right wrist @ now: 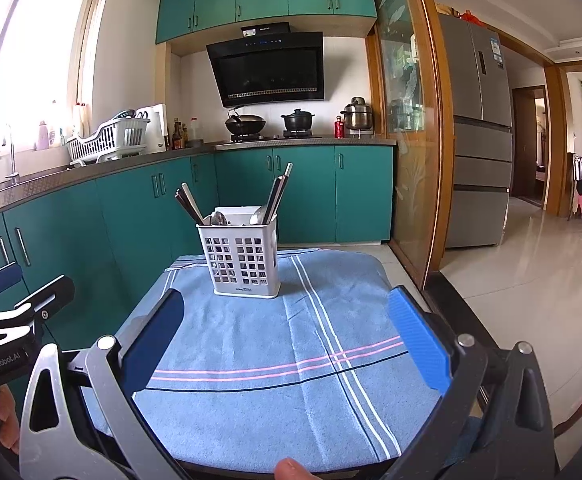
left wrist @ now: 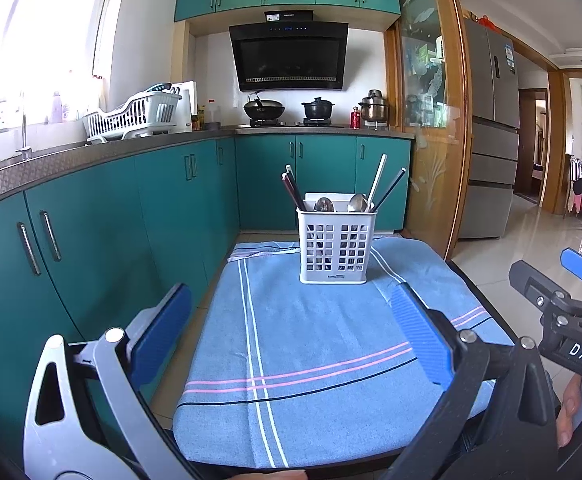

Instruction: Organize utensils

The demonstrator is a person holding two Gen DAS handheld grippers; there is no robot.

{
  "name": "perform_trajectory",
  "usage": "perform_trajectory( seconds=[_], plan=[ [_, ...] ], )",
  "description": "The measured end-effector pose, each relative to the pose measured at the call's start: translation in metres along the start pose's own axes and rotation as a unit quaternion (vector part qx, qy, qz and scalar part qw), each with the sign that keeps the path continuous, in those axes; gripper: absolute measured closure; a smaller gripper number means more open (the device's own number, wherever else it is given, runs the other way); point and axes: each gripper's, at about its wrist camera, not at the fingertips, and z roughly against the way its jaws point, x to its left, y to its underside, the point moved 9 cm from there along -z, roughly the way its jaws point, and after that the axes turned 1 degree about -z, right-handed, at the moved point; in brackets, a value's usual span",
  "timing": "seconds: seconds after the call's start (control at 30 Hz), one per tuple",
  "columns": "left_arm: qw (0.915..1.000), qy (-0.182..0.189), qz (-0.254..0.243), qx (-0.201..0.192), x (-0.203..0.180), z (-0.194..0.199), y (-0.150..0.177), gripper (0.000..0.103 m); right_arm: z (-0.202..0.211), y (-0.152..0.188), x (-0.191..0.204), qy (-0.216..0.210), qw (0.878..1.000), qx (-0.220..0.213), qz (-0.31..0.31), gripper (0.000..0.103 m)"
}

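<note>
— Teal kitchen cabinets (left wrist: 103, 216) run behind; on the desk a blue cloth (left wrist: 311, 360) carries the white basket (left wrist: 336, 244) at its far end, with spoons (left wrist: 324, 205) and chopsticks (left wrist: 385, 189) upright inside.

— And both tongs?

— Left tongs (left wrist: 291, 344) and right tongs (right wrist: 287, 344) gape apart, empty, well short of the basket.

— Risks?

— That basket looks light and top-heavy. I'd guess a sideways nudge tips it, or dragging the cloth slides it off.

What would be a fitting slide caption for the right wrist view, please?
Open right gripper hovers over a blue striped cloth facing a white utensil caddy holding chopsticks and spoons.
</note>
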Motion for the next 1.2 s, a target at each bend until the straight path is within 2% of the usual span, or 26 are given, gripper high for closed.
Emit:
perform_trajectory(
  seconds=[1.2],
  plan=[
    [1.0, 0.002, 0.0, 0.004, 0.001, -0.007, 0.007, 0.004, -0.011, 0.009, -0.001, 0.002, 1.0, 0.018, 0.003, 0.003]
  ],
)
